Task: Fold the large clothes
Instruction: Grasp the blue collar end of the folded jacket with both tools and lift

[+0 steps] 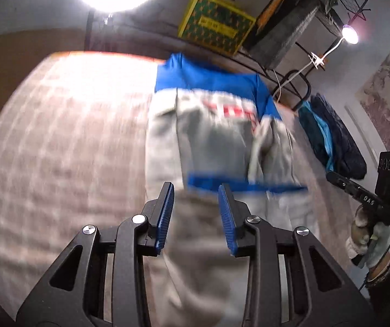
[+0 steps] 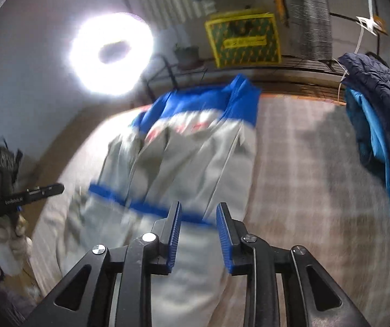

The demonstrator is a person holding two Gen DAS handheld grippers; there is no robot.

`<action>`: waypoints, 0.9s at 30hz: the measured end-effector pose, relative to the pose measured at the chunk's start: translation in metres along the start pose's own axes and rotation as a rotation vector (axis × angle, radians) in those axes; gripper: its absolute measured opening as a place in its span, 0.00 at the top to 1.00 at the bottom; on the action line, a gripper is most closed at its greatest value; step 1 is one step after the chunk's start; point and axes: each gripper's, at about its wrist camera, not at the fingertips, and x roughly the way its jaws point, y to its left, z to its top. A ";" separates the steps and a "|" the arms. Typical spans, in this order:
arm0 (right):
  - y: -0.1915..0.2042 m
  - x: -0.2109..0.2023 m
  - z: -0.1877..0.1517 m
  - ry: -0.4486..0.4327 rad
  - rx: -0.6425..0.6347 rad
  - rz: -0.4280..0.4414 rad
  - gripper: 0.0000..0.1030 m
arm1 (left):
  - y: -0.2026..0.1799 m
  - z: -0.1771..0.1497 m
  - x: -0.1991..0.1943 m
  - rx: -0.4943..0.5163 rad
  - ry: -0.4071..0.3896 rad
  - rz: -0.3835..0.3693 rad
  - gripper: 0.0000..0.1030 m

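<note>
Left gripper (image 1: 196,207): jaws spread, nothing between the blue pads, poised over the near hem of the garment. Right gripper (image 2: 198,224): jaws likewise spread, holding nothing, above the same hem. Grey-and-blue jacket (image 1: 211,141): laid flat on the checked table covering (image 1: 58,136), blue collar end farthest away, blue band nearest; image blurred. Dark blue padded coat (image 2: 380,125) with light blue lining: heaped at the table's right edge. Yellow-bordered green box (image 2: 242,39): on the wire shelf behind; contents not visible. Ring lamp (image 2: 111,53): lit, beyond the table.
</note>
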 end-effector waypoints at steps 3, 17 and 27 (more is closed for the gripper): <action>-0.017 0.016 0.028 -0.007 0.009 -0.020 0.77 | 0.008 0.036 0.019 0.046 -0.010 0.027 0.68; -0.047 0.147 0.096 0.099 -0.097 -0.004 0.78 | 0.042 0.119 0.162 0.143 0.048 0.080 0.66; -0.055 0.154 0.115 0.119 -0.127 0.056 0.62 | 0.070 0.134 0.166 0.049 0.024 -0.018 0.54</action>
